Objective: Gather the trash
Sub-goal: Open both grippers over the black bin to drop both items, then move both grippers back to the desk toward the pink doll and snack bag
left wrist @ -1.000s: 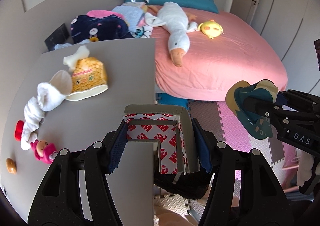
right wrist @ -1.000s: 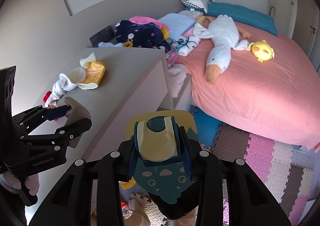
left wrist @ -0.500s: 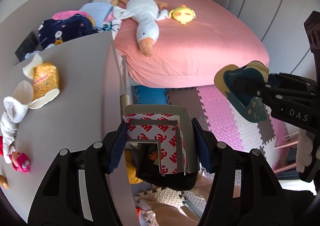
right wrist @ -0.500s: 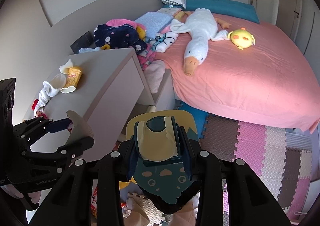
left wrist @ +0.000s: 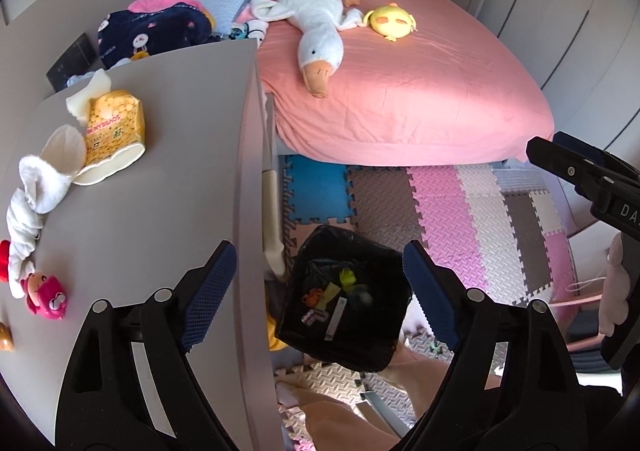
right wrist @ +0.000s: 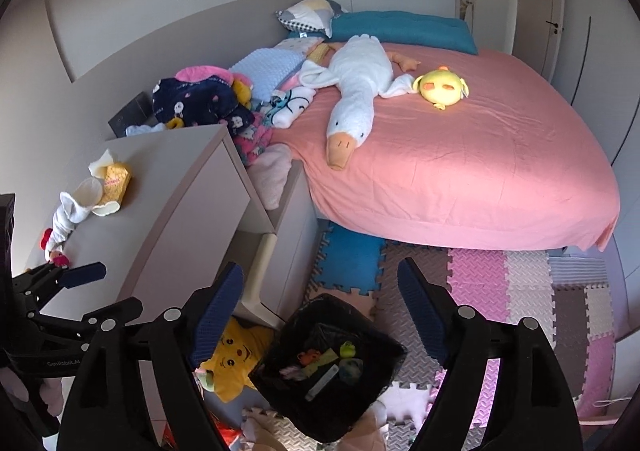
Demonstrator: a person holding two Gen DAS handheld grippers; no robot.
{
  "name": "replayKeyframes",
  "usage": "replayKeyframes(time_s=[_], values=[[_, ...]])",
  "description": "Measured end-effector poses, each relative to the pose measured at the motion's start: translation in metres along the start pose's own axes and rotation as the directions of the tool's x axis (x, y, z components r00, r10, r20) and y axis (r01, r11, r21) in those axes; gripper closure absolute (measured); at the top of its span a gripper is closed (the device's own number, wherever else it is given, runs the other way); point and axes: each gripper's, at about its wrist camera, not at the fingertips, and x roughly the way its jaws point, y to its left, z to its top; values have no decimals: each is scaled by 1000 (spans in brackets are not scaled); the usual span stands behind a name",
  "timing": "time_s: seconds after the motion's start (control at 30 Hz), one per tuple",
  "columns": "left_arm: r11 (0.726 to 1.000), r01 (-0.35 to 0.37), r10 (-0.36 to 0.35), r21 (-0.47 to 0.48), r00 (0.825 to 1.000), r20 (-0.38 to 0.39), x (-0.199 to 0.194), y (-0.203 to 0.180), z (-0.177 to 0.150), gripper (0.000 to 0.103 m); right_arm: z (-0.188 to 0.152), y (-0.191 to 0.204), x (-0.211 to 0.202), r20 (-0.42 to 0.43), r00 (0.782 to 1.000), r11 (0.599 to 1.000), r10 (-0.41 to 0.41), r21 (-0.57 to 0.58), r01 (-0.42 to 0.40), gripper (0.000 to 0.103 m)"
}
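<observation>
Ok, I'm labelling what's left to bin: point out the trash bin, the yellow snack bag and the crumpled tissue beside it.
trash bin [left wrist: 384, 251]: left wrist view, far rim.
yellow snack bag [left wrist: 114, 127]: left wrist view, printed front.
crumpled tissue [left wrist: 86, 95]: left wrist view, white middle.

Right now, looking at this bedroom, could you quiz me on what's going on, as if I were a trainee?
1. True or false: the left gripper has its fingers spread apart with nothing between them.
2. Which container sits on the floor below both grippers? A) a white bucket B) a black-lined trash bin C) a wicker basket
3. Fill in: the yellow snack bag lies on the grey ____, not on the bed.

Key
1. True; the right gripper is open and empty too.
2. B; small scraps show inside it.
3. Cabinet top, beside a white sock.
</observation>
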Motion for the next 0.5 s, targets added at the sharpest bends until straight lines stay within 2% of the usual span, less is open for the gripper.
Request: replayKeyframes(time_s=[0.5], values=[[992, -81, 82, -92, 997, 11, -16, 43, -17, 21, 6, 48, 15, -10, 996, 994, 84, -70, -84, 15]])
